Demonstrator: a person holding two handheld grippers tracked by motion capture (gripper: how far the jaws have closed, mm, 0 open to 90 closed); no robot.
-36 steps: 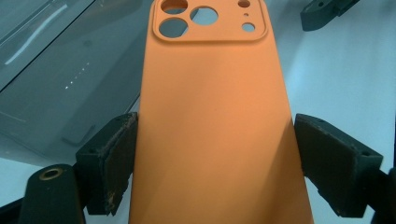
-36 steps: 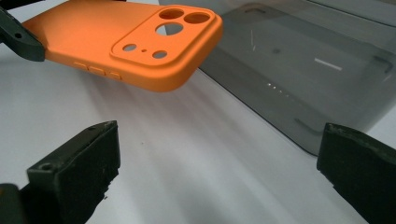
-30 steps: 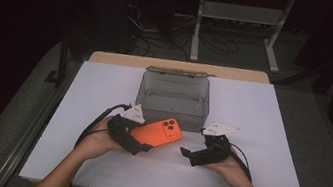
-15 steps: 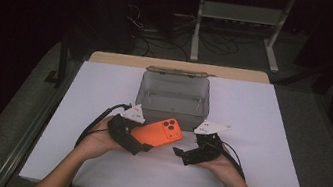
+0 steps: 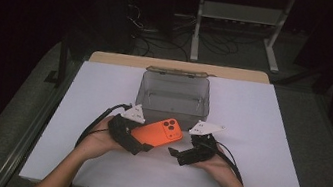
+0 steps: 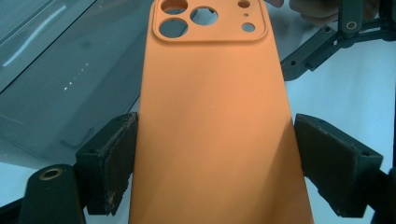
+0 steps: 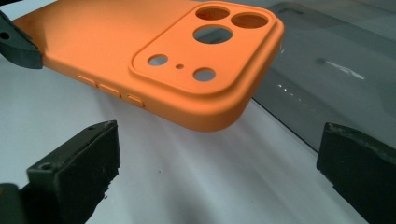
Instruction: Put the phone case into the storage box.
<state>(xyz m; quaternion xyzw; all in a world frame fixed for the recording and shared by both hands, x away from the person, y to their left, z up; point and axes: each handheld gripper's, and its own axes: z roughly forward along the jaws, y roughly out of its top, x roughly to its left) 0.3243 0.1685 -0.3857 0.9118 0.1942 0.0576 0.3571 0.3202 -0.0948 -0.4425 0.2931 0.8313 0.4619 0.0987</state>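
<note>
1. The orange phone case (image 5: 157, 133) is matte, with a raised camera block pierced by three large round holes and smaller ones, and side button bumps.
2. Just below frame centre in the high view, its long axis runs lower left to upper right, camera end upper right.
3. The left gripper (image 5: 142, 145) clamps its lower-left end.
4. The right gripper (image 5: 173, 154) gapes empty just right of it.
5. A clear plastic box (image 5: 174, 94) sits above it on the white table (image 5: 258, 138).

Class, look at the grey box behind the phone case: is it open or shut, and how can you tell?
Open. The grey box has no lid over its top, and the high view looks straight down onto its bare floor.
</note>
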